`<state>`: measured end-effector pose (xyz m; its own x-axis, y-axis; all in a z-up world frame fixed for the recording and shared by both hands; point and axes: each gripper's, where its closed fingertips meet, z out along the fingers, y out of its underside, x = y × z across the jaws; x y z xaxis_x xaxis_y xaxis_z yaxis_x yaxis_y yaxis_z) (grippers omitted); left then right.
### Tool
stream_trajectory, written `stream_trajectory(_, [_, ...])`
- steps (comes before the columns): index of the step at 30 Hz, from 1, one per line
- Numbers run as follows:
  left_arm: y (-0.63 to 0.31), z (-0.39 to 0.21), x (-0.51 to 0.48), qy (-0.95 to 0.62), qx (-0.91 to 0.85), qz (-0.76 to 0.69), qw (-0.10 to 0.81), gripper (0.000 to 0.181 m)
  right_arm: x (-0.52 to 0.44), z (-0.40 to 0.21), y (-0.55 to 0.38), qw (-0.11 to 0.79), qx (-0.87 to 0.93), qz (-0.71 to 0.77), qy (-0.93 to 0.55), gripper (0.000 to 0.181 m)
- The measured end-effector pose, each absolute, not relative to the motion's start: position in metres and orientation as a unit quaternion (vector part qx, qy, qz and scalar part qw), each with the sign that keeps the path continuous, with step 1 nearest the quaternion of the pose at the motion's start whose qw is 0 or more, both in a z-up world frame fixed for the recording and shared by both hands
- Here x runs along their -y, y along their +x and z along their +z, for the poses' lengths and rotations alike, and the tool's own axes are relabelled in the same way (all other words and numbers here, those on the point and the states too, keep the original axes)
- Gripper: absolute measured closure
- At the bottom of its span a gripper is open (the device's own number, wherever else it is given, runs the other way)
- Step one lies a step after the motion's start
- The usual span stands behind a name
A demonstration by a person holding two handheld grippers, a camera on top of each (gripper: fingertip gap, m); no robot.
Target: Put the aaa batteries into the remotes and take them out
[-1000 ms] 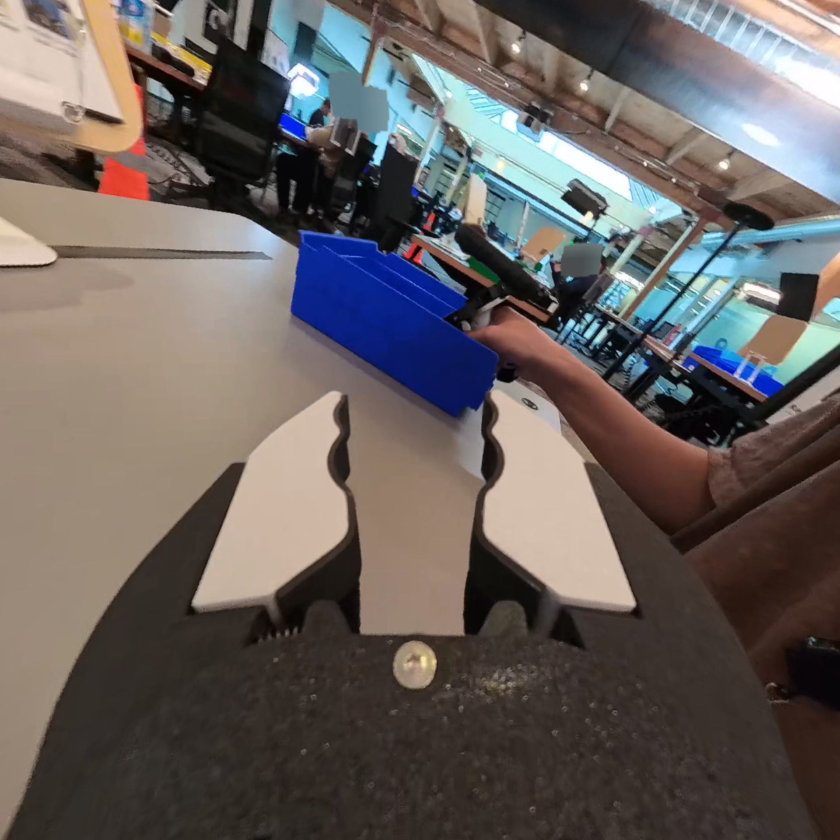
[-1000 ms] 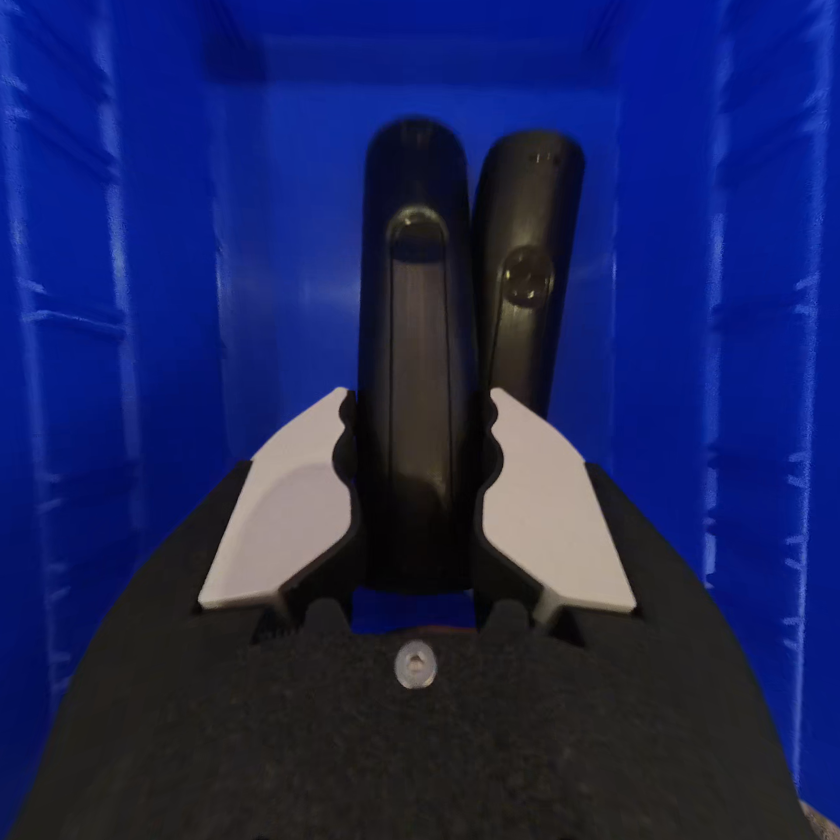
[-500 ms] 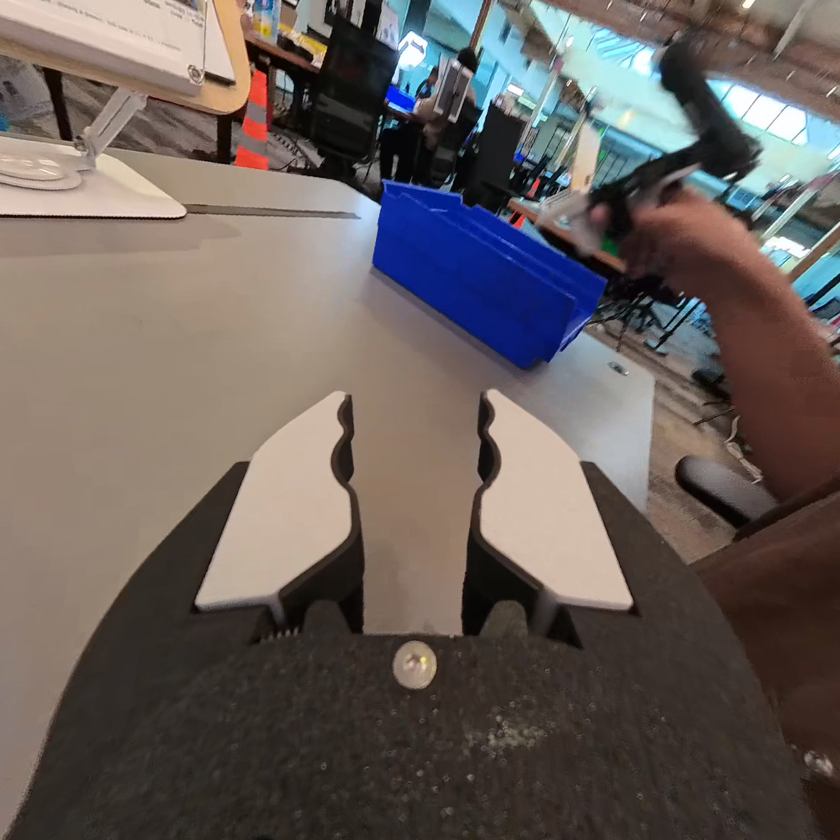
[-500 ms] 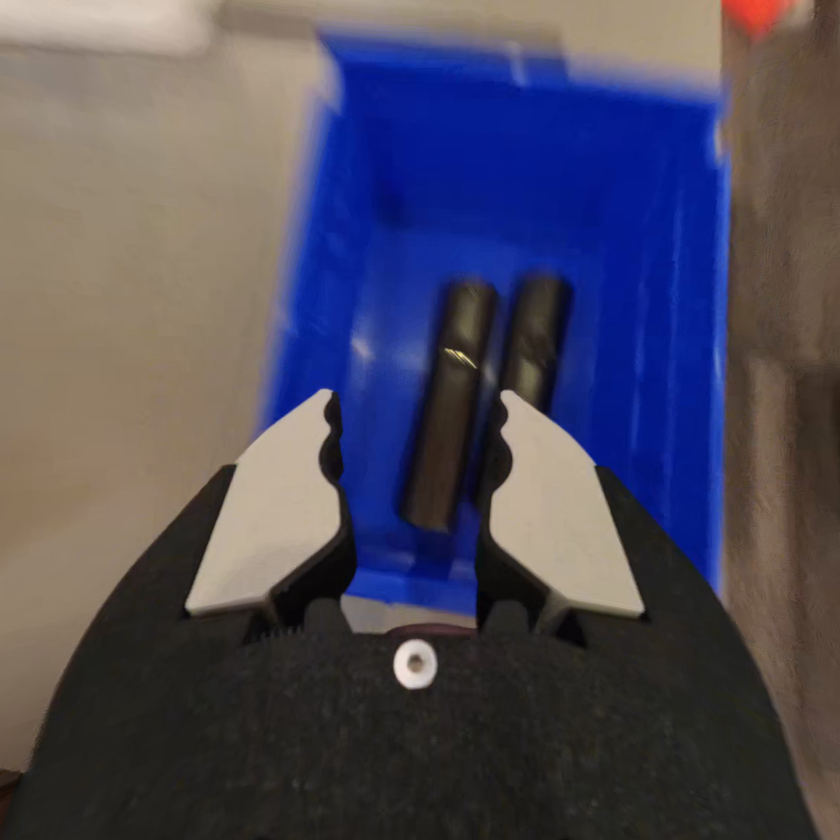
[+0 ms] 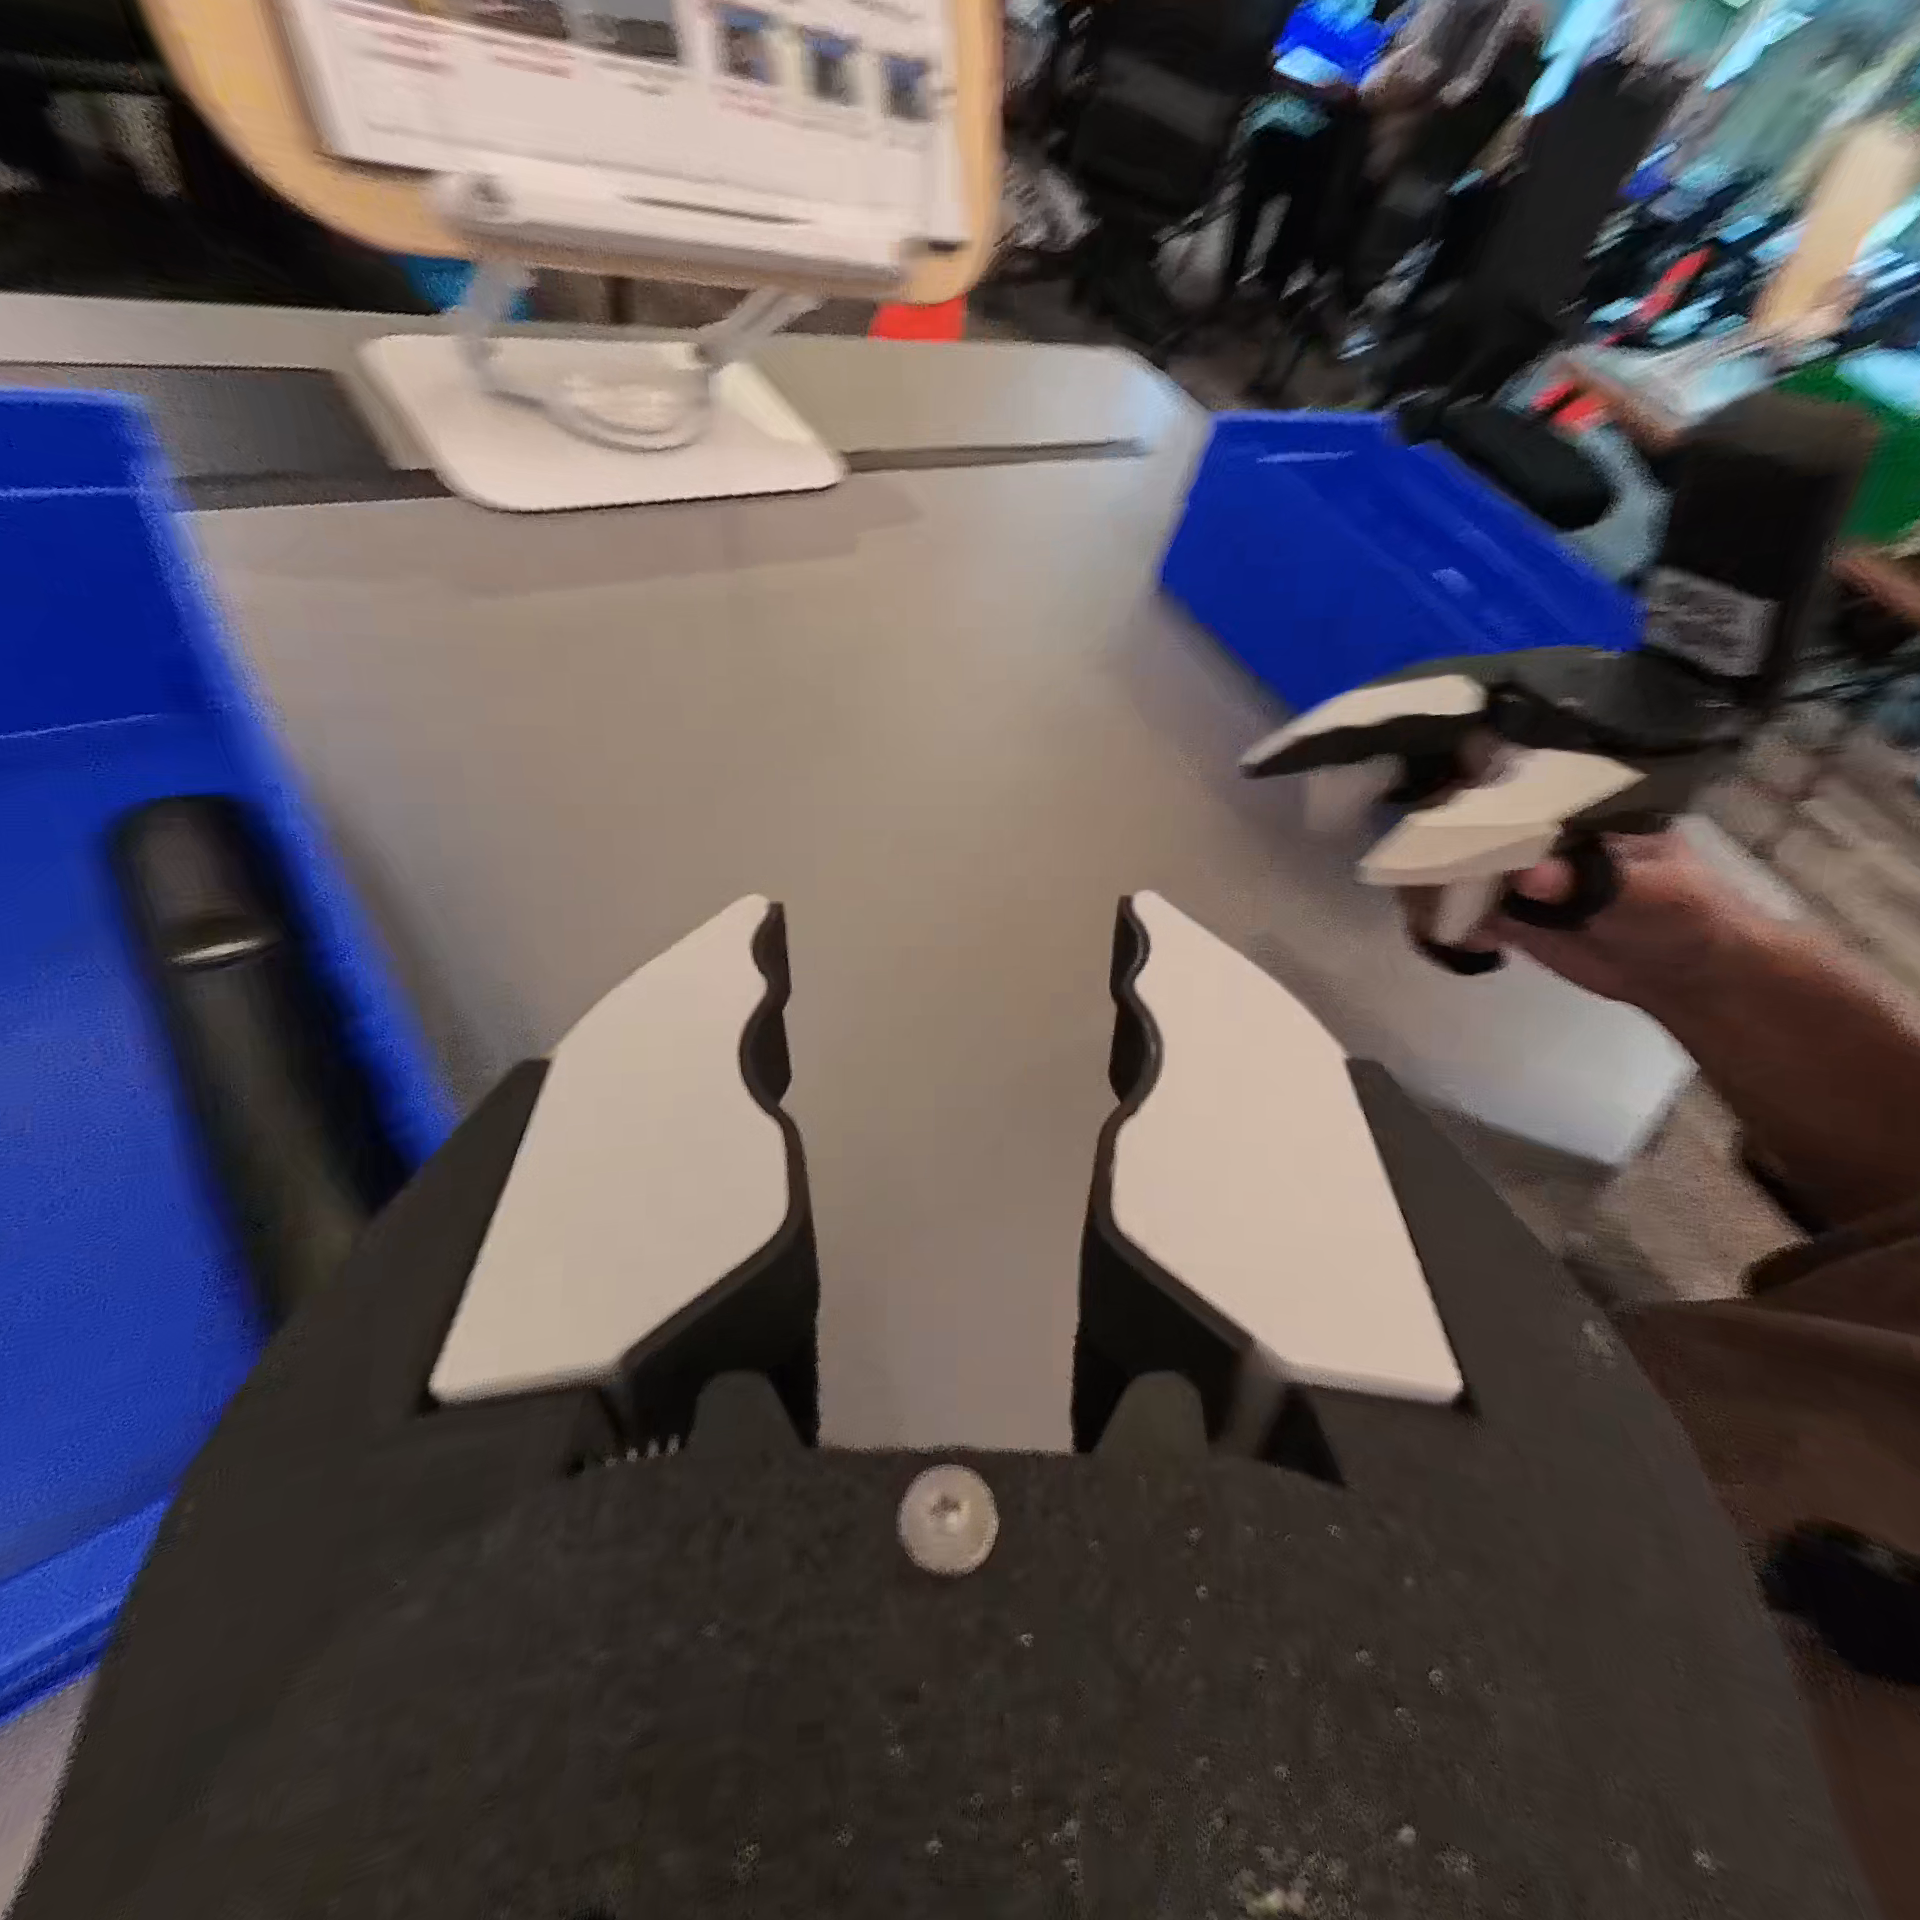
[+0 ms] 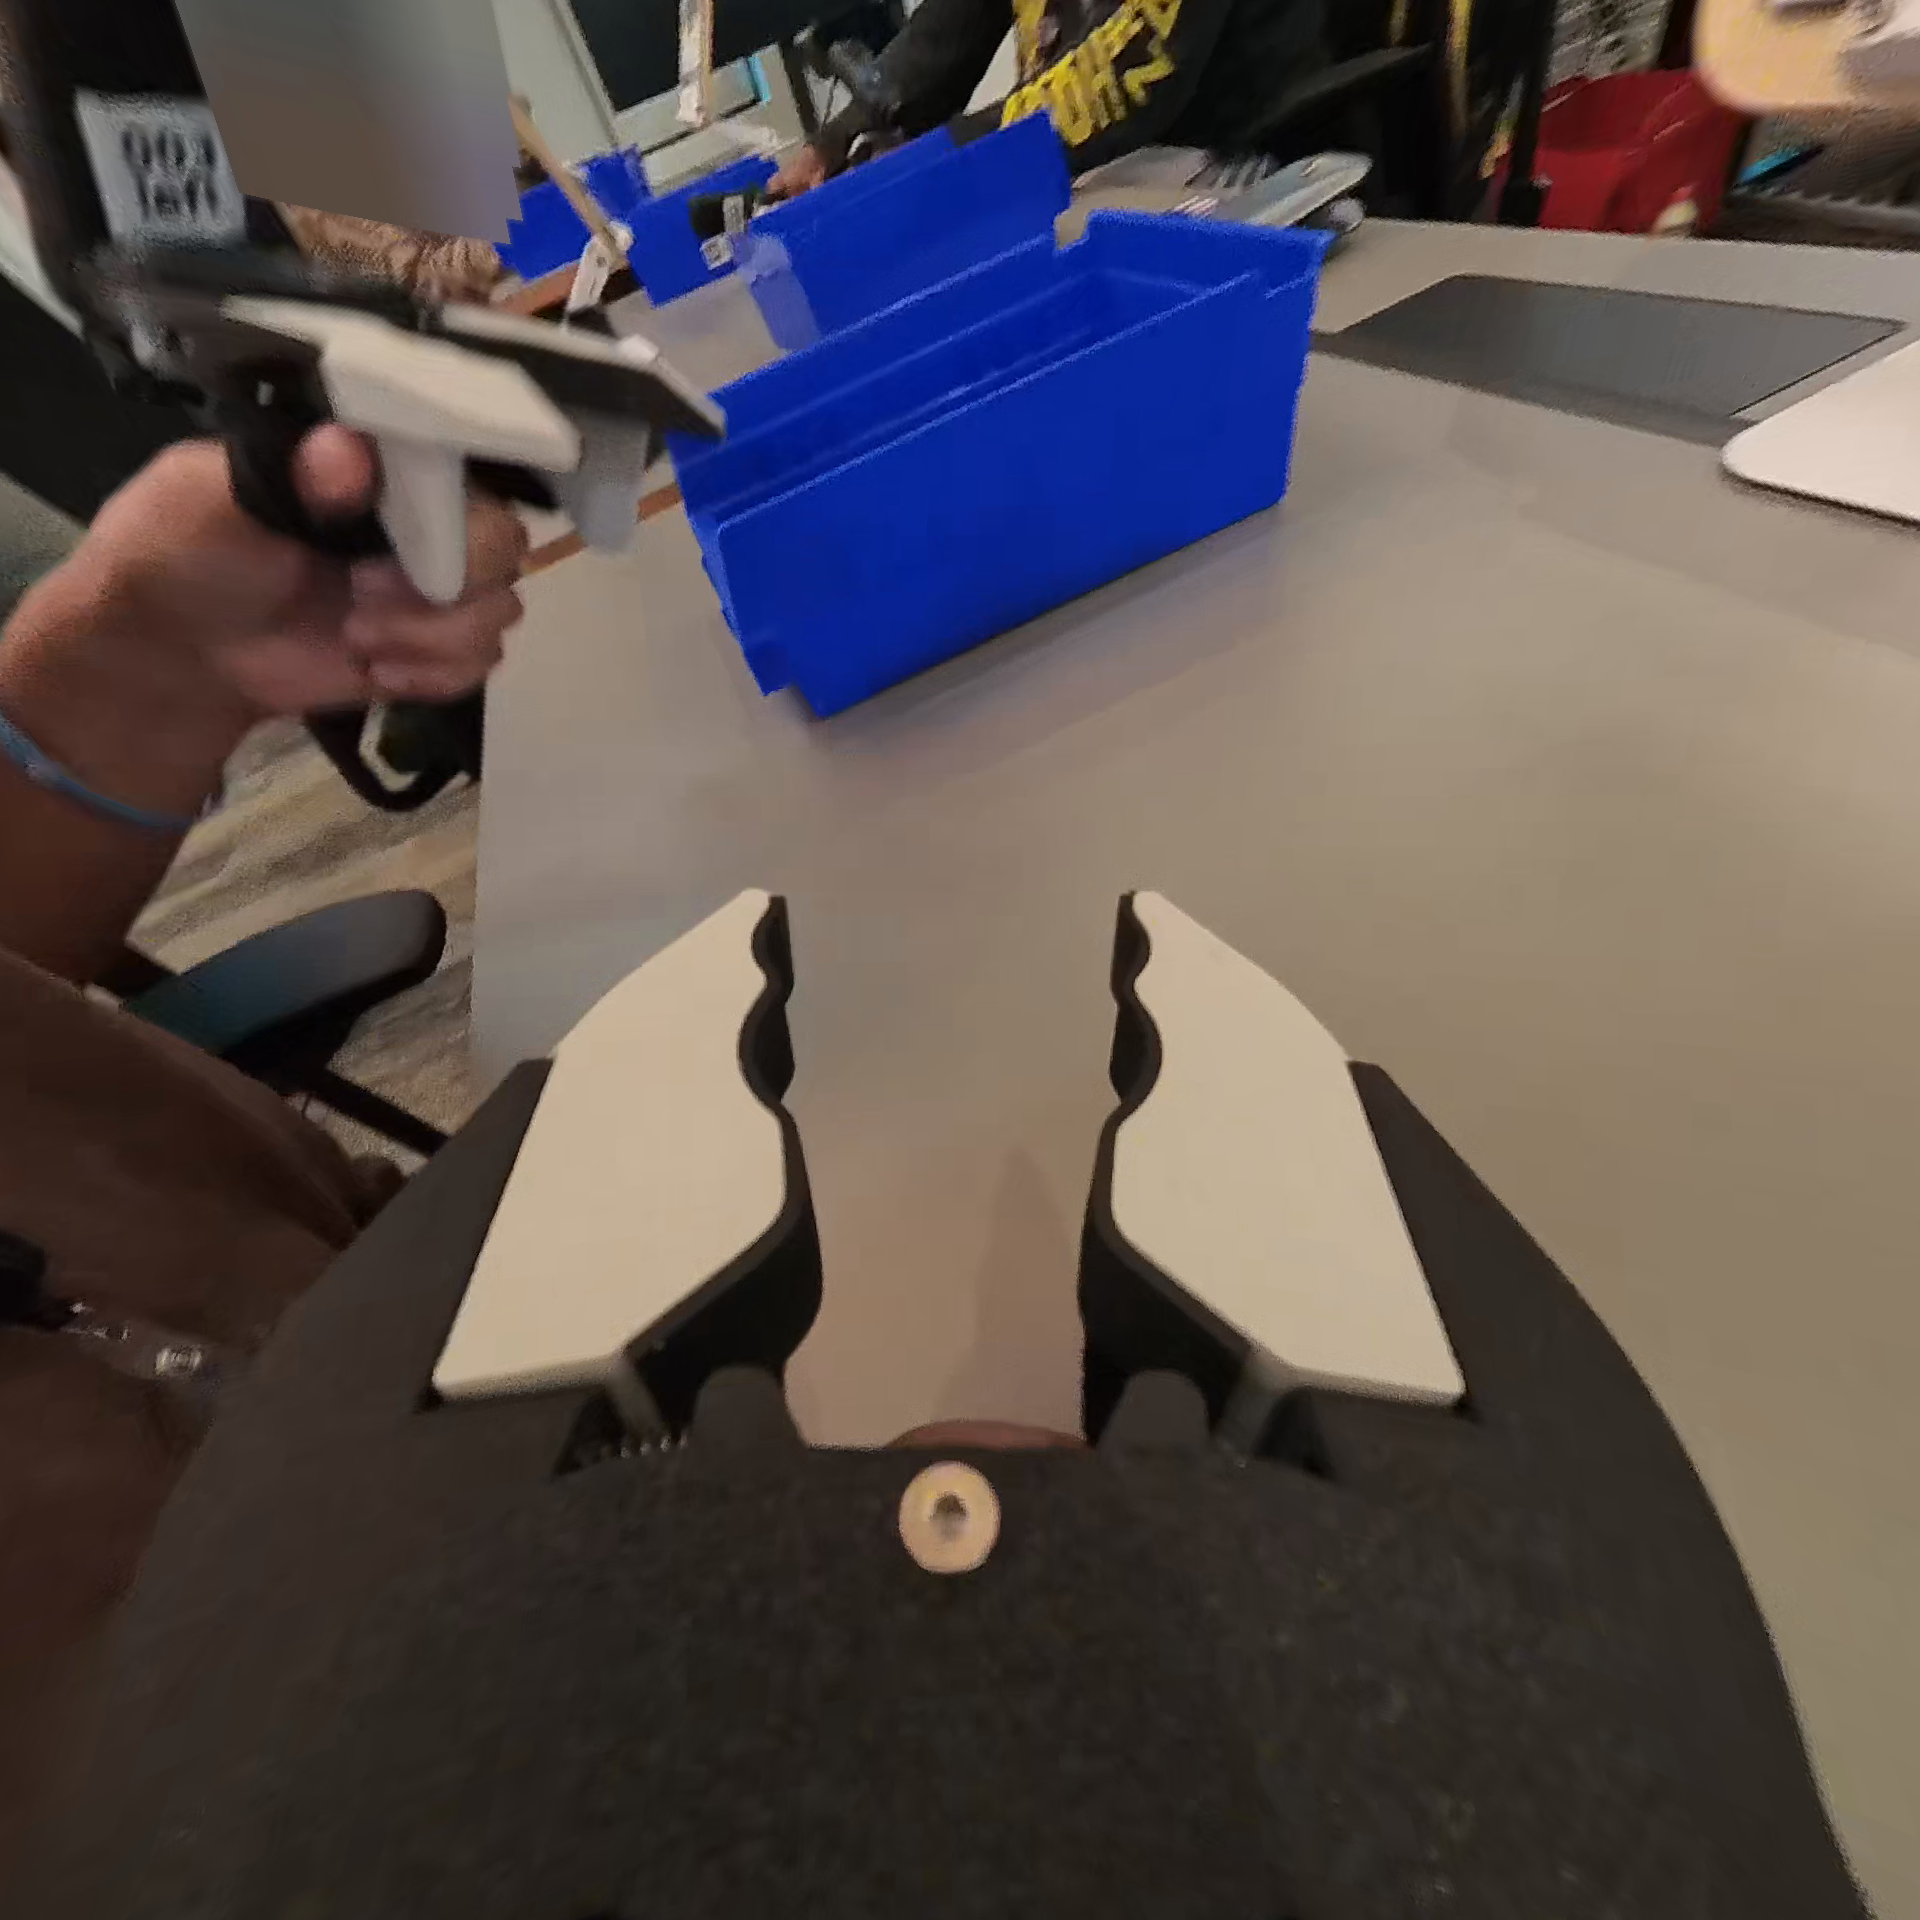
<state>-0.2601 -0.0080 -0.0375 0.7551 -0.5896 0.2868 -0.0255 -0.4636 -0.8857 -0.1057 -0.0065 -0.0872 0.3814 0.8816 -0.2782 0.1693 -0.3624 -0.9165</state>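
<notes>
Both grippers empty above the table (image 5: pixel 935 727)

A remote (image 5: pixel 223 1029) lies in the left bin (image 5: pixel 94 810), pointing away, nearest the left gripper (image 5: pixel 948 914); both jaws released.

Counted on and around the grey table (image 5: pixel 935 675):
Two blue bins (image 5: pixel 125 935) (image 5: pixel 1371 561), one black remote (image 5: pixel 239 1039) visible in the left bin, two open grippers (image 5: pixel 951 925) (image 6: pixel 951 925), one white stand (image 5: pixel 603 426) with one board (image 5: pixel 623 125).
</notes>
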Motion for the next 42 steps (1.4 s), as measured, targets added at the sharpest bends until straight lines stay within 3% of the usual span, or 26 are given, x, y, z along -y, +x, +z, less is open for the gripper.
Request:
stream_trajectory(7, [-0.381, -0.071, -0.067, -0.896, -0.150, -0.092, 0.407, 0.113, 0.015, -0.102, -0.112, 0.423, 0.434, 0.367, -0.706, 0.124])
stream_trajectory(12, [-0.396, -0.145, -0.095, -0.949, -0.143, -0.102, 0.262, 0.100, 0.018, -0.100, -0.111, 0.424, 0.427, 0.378, -0.704, 0.124])
stream_trajectory(17, [-0.399, -0.185, -0.105, -0.965, -0.149, -0.090, 0.195, 0.098, 0.014, -0.098, -0.109, 0.417, 0.416, 0.390, -0.708, 0.125])
stream_trajectory(20, [-0.411, -0.187, -0.111, -0.969, -0.142, -0.059, 0.193, 0.078, 0.013, -0.097, -0.110, 0.412, 0.414, 0.394, -0.710, 0.125])
stream_trajectory(23, [-0.418, -0.186, -0.109, -0.972, -0.139, -0.046, 0.183, 0.078, 0.013, -0.098, -0.113, 0.408, 0.418, 0.389, -0.712, 0.125])
stream_trajectory(25, [-0.430, -0.182, -0.108, -0.974, -0.138, -0.012, 0.179, 0.080, 0.013, -0.101, -0.115, 0.405, 0.422, 0.383, -0.715, 0.125])
stream_trajectory(30, [-0.435, -0.176, -0.102, -0.967, -0.170, 0.019, 0.188, 0.112, 0.015, -0.105, -0.118, 0.396, 0.428, 0.377, -0.720, 0.125])
stream_trajectory(36, [-0.430, -0.195, -0.096, -0.968, -0.199, -0.029, 0.151, 0.110, 0.018, -0.107, -0.122, 0.387, 0.429, 0.384, -0.721, 0.126])
stream_trajectory(38, [-0.424, -0.194, -0.096, -0.963, -0.221, -0.030, 0.153, 0.134, 0.018, -0.107, -0.122, 0.387, 0.429, 0.382, -0.721, 0.126])
stream_trajectory(42, [-0.423, -0.192, -0.099, -0.960, -0.227, -0.026, 0.160, 0.134, 0.019, -0.103, -0.121, 0.390, 0.425, 0.387, -0.719, 0.126])
